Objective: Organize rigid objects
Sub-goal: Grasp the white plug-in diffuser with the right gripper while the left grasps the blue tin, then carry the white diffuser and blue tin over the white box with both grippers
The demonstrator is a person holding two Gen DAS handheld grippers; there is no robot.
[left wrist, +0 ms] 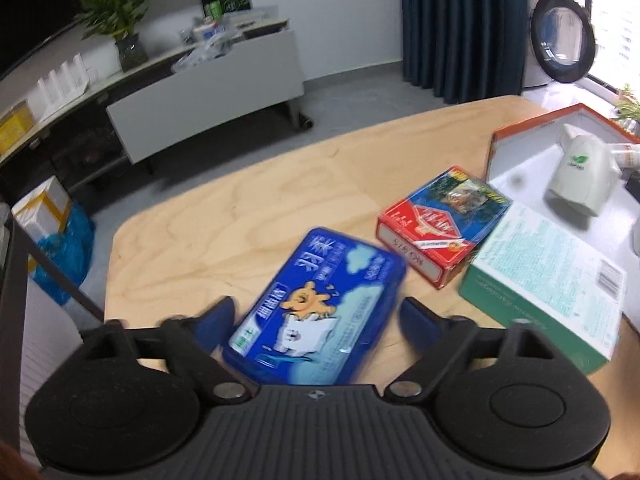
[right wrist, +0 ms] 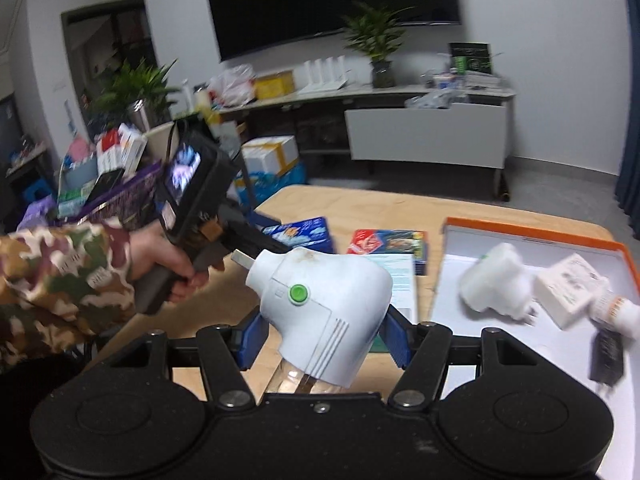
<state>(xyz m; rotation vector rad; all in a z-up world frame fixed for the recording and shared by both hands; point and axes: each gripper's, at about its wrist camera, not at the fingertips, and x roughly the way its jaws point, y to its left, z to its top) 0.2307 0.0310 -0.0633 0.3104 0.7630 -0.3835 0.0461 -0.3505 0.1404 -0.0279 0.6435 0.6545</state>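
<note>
My left gripper (left wrist: 316,320) has its blue fingers (left wrist: 218,316) on either side of one blue tin (left wrist: 316,308) on the wooden table (left wrist: 224,216); can't tell if they press it. My right gripper (right wrist: 320,336) is clamped on one white plug-in device (right wrist: 320,304), held above the table. One red card box (left wrist: 440,220), one green-white box (left wrist: 548,280). Orange-rimmed tray (right wrist: 532,232) holds two white items.

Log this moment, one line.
left gripper: straddling blue tin | right gripper: holding white plug-in device | orange-rimmed box: partly filled
</note>
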